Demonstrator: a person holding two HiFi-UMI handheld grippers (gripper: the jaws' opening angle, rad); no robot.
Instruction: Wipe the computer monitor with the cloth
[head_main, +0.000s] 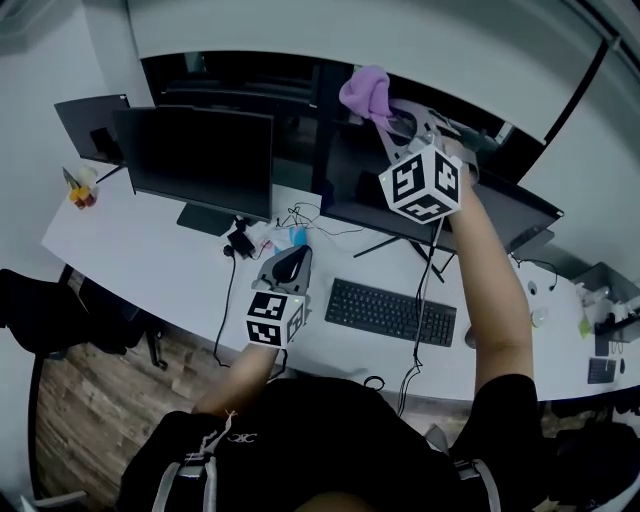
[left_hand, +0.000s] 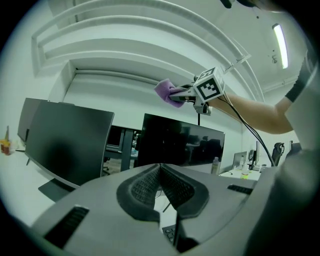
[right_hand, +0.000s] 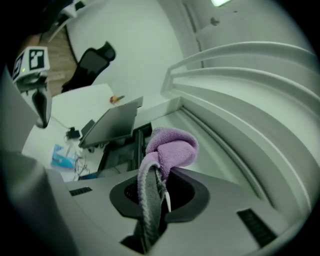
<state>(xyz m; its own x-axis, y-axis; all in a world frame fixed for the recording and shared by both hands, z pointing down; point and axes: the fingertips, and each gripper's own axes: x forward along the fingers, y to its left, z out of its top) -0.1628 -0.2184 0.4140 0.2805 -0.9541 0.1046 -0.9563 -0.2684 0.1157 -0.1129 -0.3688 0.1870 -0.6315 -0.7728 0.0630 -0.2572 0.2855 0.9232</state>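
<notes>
The right arm (head_main: 495, 290) stretches up and forward, the right claw (head_main: 388, 122) clamped on a purple cloth (head_main: 365, 92). The left claw (head_main: 290, 262) sits low, jaws together, empty.

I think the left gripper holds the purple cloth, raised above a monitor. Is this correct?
Not quite: the side is wrong. It is the right gripper that is shut on the purple cloth, as the right gripper view shows. The left gripper is shut with nothing between its jaws. The rest holds: the cloth is raised above a monitor.
</notes>
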